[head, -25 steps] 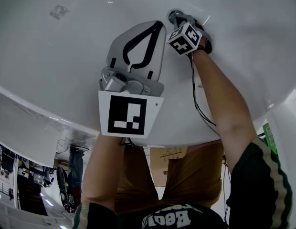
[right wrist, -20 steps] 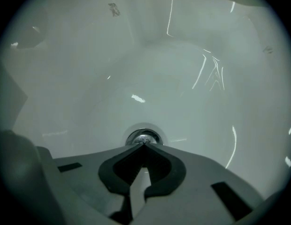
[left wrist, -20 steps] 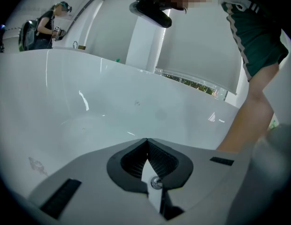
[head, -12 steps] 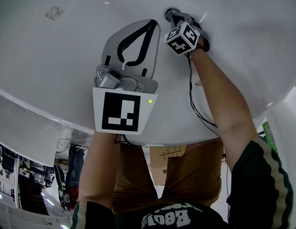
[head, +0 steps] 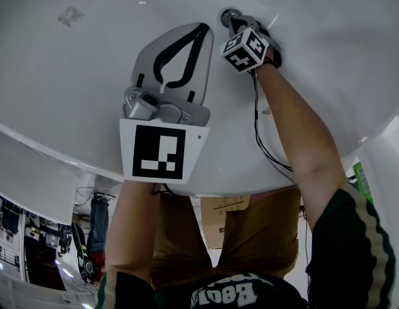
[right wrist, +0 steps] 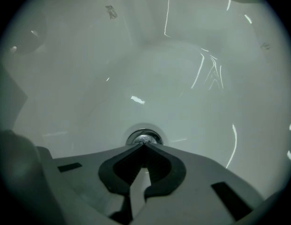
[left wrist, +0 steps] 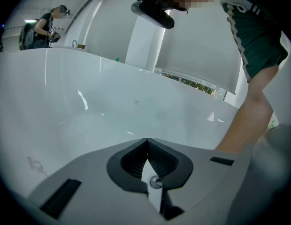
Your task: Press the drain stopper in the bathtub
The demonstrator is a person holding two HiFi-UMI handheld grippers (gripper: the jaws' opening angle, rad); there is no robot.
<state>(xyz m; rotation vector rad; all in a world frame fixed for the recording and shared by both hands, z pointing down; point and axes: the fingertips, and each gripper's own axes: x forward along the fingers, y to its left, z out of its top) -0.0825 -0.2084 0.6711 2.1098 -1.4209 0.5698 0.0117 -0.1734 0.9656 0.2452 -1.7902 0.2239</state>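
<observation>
Recorded first, the right tongs [right wrist: 144,144]: jaws closed tip to tip, dark inner pads drawn to a point, gripped nothing; tips set at the near edge of the drain stopper [right wrist: 144,137], actual contact not provable from either view. Stopper round and chrome, seated in the floor of the white bathtub [right wrist: 183,64], shown at the top of the head view just beyond the right tongs. Carried a marker cube [head: 244,49] of black-and-white squares, no letters; trailed a thin dark cable [head: 259,131] beside the forearm. Next, the left tongs [left wrist: 146,139]: jaws likewise together, ribbed pads meeting at the tip, gripped nothing; held clear of the tub surface as far as its own view showed, just beside the right tongs and short of the stopper in the head view. Bore a flat marker plate [head: 162,152] with one large black square code, no words. Writing: pale block letters across the dark shirt [head: 225,296], upside down and cut by the frame edge, not safely readable; faint print on a cardboard box [head: 228,214] beyond the tub rim, too small to read. Also noted: a grey scuff mark [head: 69,16] on the tub wall, well apart from the stopper; a second person [left wrist: 44,25] standing far off past the rim in the left gripper view.
</observation>
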